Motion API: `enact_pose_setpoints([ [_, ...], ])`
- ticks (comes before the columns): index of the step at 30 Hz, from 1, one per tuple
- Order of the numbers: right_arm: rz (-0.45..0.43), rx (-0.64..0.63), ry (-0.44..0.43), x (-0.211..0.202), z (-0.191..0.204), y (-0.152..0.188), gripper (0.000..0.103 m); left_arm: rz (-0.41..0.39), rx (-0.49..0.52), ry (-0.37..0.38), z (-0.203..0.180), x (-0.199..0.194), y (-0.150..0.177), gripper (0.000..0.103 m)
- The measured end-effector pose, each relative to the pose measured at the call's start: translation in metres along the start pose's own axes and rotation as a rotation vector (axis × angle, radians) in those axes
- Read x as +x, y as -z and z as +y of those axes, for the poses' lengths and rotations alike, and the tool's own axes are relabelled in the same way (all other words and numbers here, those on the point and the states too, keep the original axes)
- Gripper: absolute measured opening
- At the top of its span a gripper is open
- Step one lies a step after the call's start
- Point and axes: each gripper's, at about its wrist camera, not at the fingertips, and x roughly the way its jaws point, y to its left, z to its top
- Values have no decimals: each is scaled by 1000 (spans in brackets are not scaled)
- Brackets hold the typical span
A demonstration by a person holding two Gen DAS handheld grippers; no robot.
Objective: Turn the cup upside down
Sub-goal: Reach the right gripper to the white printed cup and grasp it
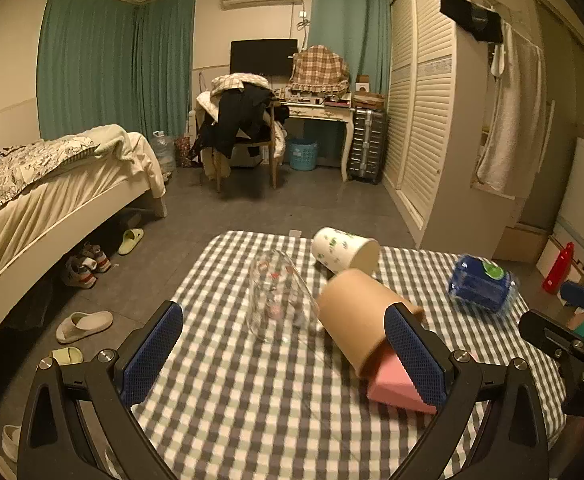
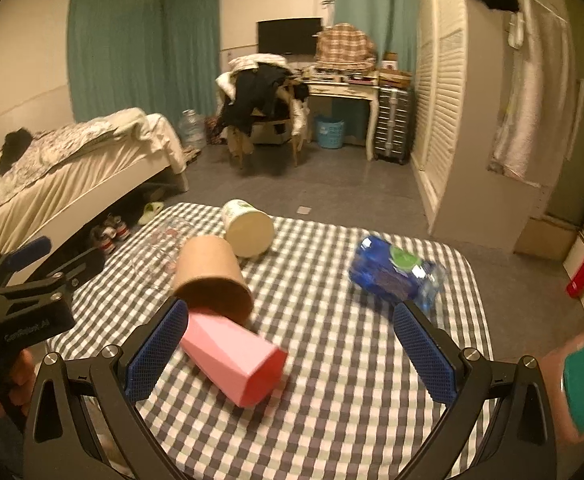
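Several cups lie on their sides on the checked tablecloth [image 1: 251, 400] [image 2: 332, 400]. A clear glass [image 1: 277, 300] [image 2: 159, 252] lies at left. A brown paper cup [image 1: 356, 316] [image 2: 211, 276] lies over a pink faceted cup [image 1: 396, 384] [image 2: 233, 360]. A white printed paper cup [image 1: 344, 250] [image 2: 247, 228] lies behind. My left gripper [image 1: 283, 356] is open and empty, just short of the glass and brown cup. My right gripper [image 2: 292, 352] is open and empty, with the pink cup beside its left finger.
A blue plastic bottle [image 1: 480, 284] [image 2: 392, 276] lies at the table's right. A bed [image 1: 51, 200] stands to the left, shoes under it. A chair piled with clothes [image 1: 243, 128], a desk and a louvred wardrobe [image 1: 420, 120] stand behind. A red bottle [image 1: 558, 268] sits on the floor, right.
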Motion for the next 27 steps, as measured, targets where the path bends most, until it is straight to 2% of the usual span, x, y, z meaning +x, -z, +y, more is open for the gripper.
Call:
enact_pose_setpoints([
  [5, 32, -77, -61, 30, 7, -42, 103, 16, 4, -40, 6, 23, -29, 103],
  [10, 102, -96, -164, 89, 15, -88, 103, 12, 47, -109, 11, 53, -52, 103],
  [12, 135, -98, -168, 120, 17, -100, 103, 21, 43, -143, 17, 69, -53, 103],
  [15, 197, -109, -161, 165, 20, -112, 103, 56, -3, -138, 35, 88, -45, 103],
  [17, 249, -120, -166, 193, 21, -113, 103, 89, -13, -141, 40, 97, -40, 103],
  [22, 345, -162, -170, 243, 34, -103, 102, 102, -31, -141, 53, 103, -34, 103],
  [27, 405, -140, -206, 267, 40, -92, 99, 114, -34, -137, 59, 103, -28, 103],
])
